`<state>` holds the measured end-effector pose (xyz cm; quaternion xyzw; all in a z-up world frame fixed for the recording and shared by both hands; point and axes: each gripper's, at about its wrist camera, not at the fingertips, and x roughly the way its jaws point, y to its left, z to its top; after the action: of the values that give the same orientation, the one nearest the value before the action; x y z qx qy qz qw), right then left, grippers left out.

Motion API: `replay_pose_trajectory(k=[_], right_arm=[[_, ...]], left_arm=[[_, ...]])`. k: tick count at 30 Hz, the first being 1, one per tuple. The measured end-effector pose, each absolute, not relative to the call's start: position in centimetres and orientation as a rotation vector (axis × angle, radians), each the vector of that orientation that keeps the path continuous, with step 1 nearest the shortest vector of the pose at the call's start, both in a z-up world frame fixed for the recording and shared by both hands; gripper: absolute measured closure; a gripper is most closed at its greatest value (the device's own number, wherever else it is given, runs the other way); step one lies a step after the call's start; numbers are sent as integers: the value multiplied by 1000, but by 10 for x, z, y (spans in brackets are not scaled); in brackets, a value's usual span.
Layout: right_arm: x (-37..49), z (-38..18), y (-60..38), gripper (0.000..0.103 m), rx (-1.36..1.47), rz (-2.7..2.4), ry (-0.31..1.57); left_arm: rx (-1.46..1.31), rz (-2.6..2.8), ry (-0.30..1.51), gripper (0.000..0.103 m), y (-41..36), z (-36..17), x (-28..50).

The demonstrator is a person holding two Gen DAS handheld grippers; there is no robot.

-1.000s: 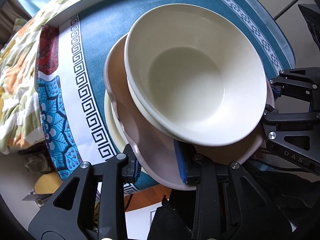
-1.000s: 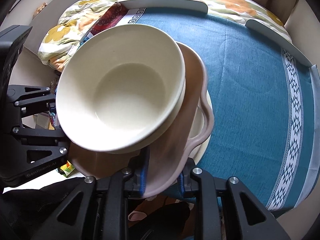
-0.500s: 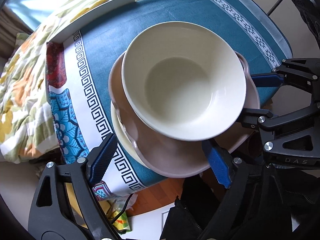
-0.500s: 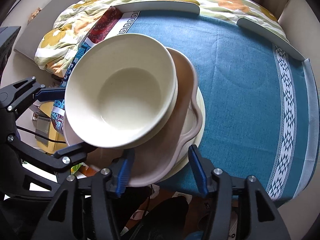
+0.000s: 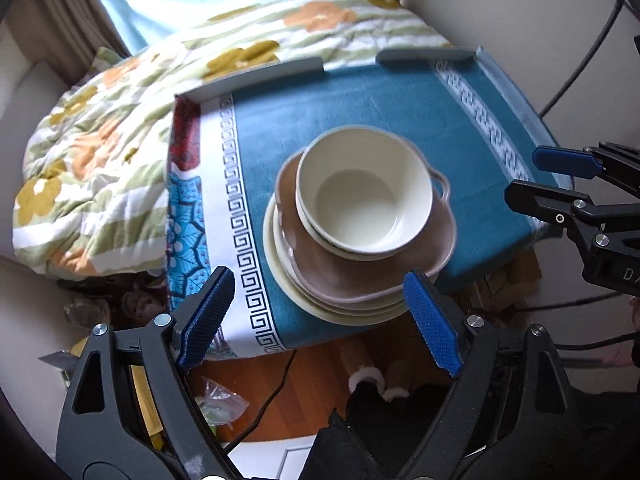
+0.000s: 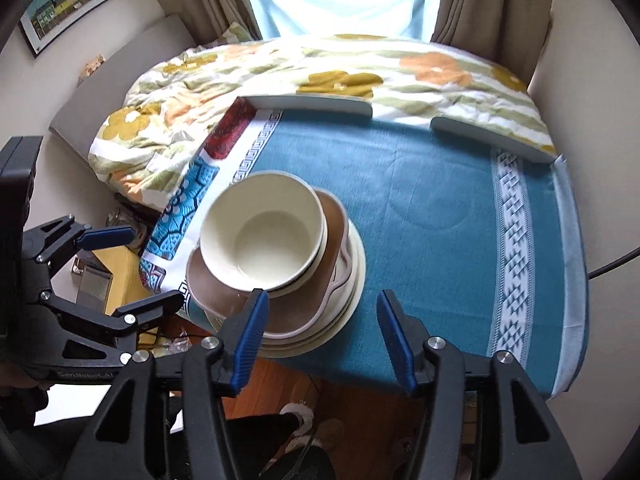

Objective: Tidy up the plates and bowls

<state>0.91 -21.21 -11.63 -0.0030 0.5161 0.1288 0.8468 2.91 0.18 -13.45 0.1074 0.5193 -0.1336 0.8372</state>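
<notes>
Blue-padded left gripper (image 5: 320, 314) now wide, empty, no longer clamping brown plate (image 5: 360, 276); stack ahead of it near table edge (image 5: 500, 256). Right gripper (image 6: 318, 336) released too, jaws opening, empty; cream bowl (image 6: 262, 232) ahead-left. Stacking seems done.

Below me a table (image 6: 568, 240) under a teal cloth (image 6: 432, 200); on its near edge lies a stack (image 6: 320, 320) of cream plates.

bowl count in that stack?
2: a cream bowl on top, a second bowl nested right beneath it, only its rim showing. More may hide lower down.
</notes>
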Motion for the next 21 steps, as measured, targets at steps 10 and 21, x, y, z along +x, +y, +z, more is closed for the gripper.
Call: replay_pose_trajectory(k=[10, 21], right_arm=[[-64, 9, -260, 1, 31, 57, 678], [-107, 24, -268, 1, 33, -20, 494]], left_arm=[[47, -105, 584, 0, 4, -1, -51], [100, -63, 378, 0, -20, 27, -100]])
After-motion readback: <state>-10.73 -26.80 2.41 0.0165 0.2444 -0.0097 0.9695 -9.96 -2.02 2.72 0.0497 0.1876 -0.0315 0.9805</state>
